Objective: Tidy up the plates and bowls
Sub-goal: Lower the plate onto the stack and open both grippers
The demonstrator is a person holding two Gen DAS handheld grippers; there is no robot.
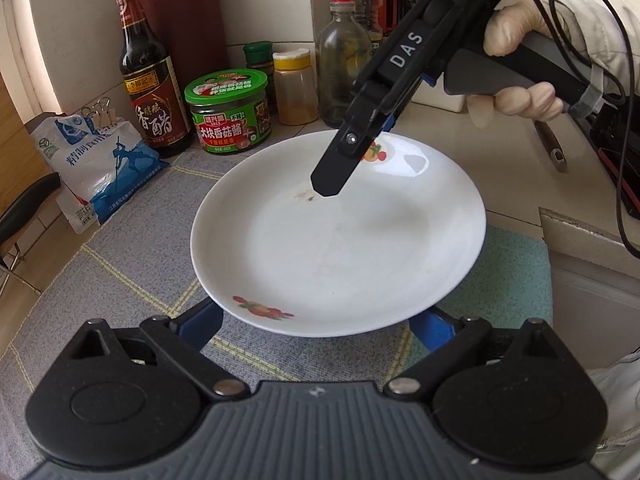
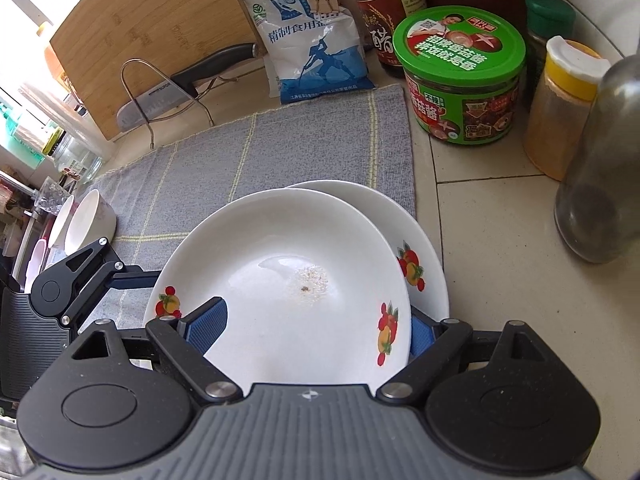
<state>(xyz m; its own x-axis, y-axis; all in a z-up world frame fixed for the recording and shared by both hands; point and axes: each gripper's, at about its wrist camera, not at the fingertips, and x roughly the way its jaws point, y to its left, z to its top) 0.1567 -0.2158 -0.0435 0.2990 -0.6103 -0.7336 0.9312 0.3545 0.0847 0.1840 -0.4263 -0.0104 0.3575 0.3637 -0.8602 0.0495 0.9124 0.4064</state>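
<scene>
Plates: two white ones with fruit prints, the upper plate point(image 2: 288, 280) lying on the lower plate point(image 2: 424, 248) and shifted a little toward the camera in the right wrist view. Both sit on the right-hand edge of a grey mat point(image 2: 248, 160) with yellow lines, spread on a tiled counter point(image 2: 492, 240).

The right gripper point(image 2: 316, 328) has its two blue-padded fingers spread wide, one over the upper plate's near left part, the other at the plates' right edge; whether they touch the rim cannot be told. In the left wrist view, this same gripper point(image 1: 326, 190) reaches down over the plate's far side, held by a gloved hand point(image 1: 516, 76).

The left gripper point(image 1: 320, 320) has its fingers apart too, one at each side of the plate's near rim, partly hidden beneath it.

Beyond the right gripper stand a green-lidded jar point(image 2: 460, 76), a yellow-capped spice jar point(image 2: 560, 108), a dark bottle point(image 2: 380, 12) and a bag of salt point(image 2: 316, 44). Far to its left, white bowls point(image 2: 86, 220) lean in a row.
</scene>
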